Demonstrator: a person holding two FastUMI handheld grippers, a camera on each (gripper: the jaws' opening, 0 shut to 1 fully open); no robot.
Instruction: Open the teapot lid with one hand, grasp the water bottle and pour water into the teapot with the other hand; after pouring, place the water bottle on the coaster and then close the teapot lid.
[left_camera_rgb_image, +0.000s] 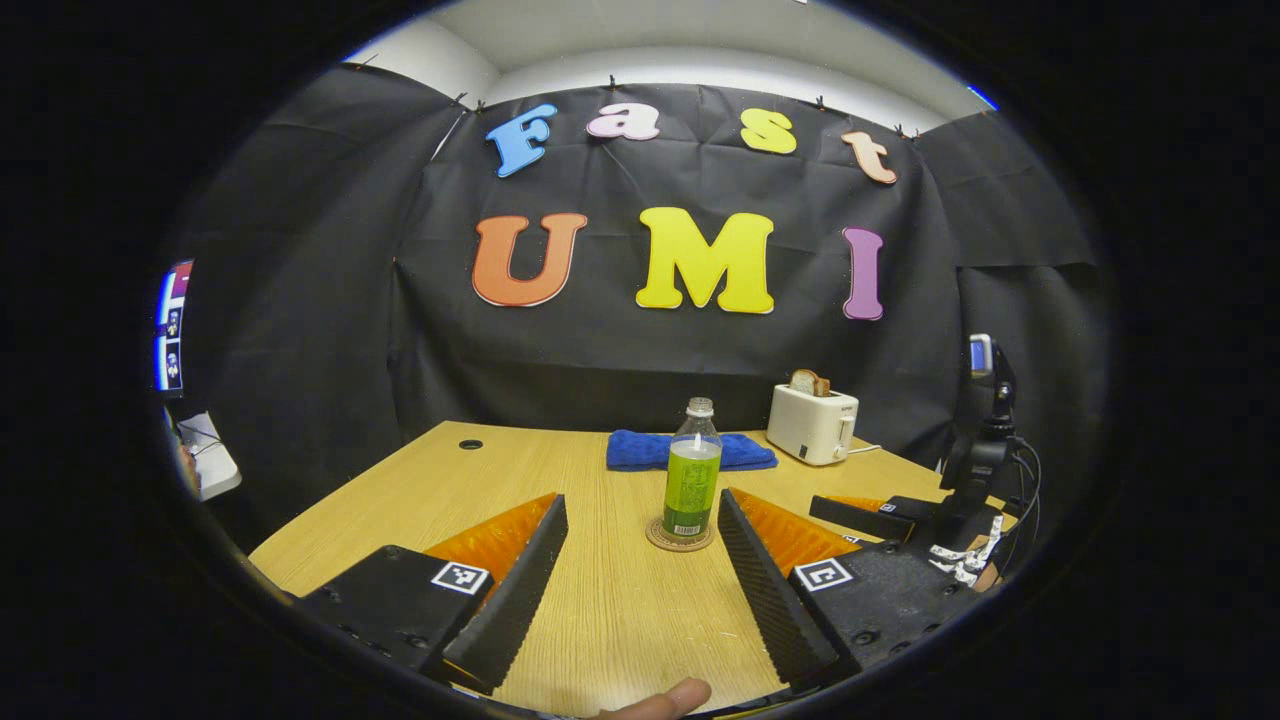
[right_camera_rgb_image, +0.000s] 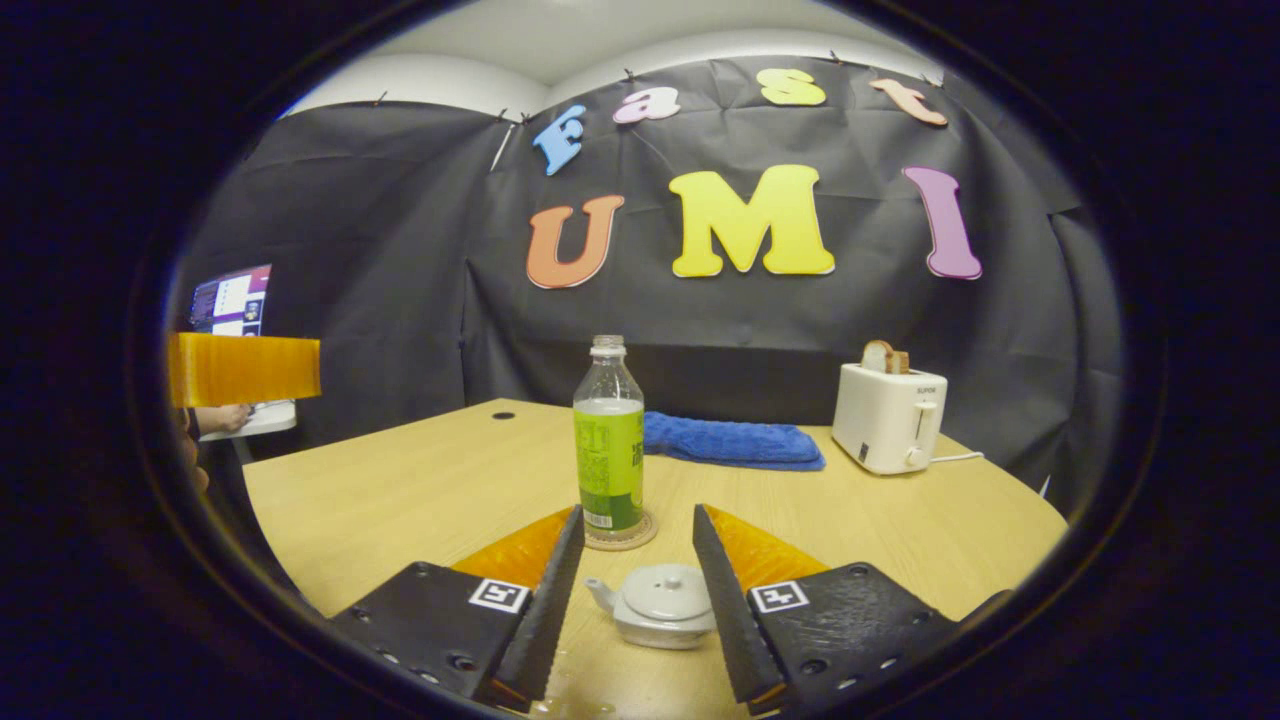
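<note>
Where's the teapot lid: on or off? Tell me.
On: the lid sits flush on the teapot, between the open right gripper fingers.

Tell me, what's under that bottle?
A round coaster sits under the water bottle, resting on the table. Just its rim shows; the bottle covers its middle.

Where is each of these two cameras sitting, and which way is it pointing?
Left gripper view: rides on the left gripper, facing forward over the table at the water bottle on its coaster; own open fingers and a fingertip show, the other gripper at right.
Right gripper view: rides on the right gripper, low over the teapot; own open fingers show.
Shared: bottle, coaster, blue towel, toaster, table.
</note>
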